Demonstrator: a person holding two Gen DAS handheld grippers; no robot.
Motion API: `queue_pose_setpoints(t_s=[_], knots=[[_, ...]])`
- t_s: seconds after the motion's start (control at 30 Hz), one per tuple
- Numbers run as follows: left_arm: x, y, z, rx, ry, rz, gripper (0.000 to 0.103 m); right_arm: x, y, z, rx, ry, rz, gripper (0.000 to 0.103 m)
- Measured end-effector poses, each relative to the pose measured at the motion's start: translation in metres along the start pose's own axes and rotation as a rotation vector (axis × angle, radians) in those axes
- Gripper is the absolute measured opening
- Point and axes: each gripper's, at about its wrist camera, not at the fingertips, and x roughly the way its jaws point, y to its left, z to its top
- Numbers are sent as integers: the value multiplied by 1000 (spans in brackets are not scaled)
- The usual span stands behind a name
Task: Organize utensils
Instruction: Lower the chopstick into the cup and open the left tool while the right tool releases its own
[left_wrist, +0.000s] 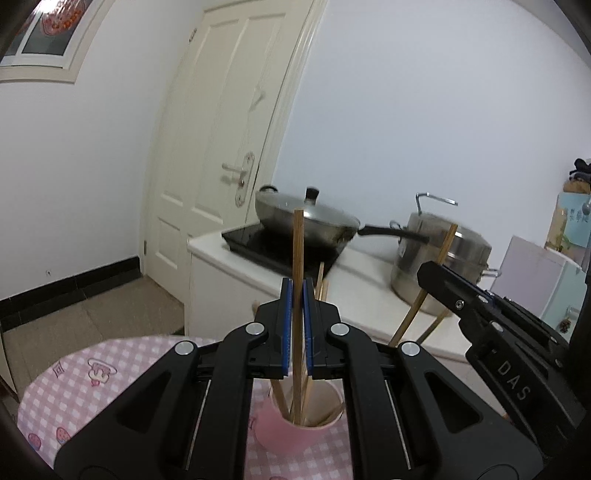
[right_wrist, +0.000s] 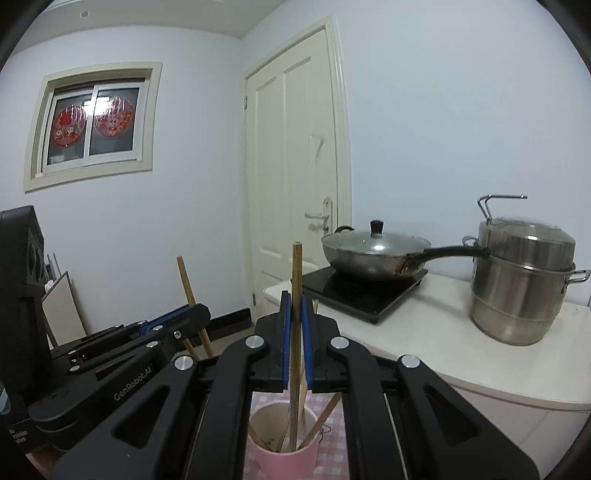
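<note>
Chopsticks (left_wrist: 297, 258) upright in pink cup (left_wrist: 291, 430), each claw (left_wrist: 297, 295) (right_wrist: 295, 306) clamping one, window (right_wrist: 92, 122) only in right view.

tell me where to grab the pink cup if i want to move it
Grip the pink cup across its outer wall below the rim, coming from the side. Chopsticks stand out of its open top, and both grippers sit above it, so a top approach is blocked.

- Table covered with a pink-and-white checked cloth with cartoon prints (left_wrist: 110, 365): carries a pink cylindrical cup (left_wrist: 291, 437).
- White countertop (right_wrist: 443, 332): carries a black flat induction cooker (right_wrist: 365, 295) and a stainless-steel stacked steamer pot (right_wrist: 521, 288), set apart from each other.
</note>
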Motion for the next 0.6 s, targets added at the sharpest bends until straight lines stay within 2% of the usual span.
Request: queue_pose_setpoints(t_s=[0.6], knots=[[3, 1, -32, 50, 102, -15, 6, 8, -3, -32, 4, 116, 8, 4]])
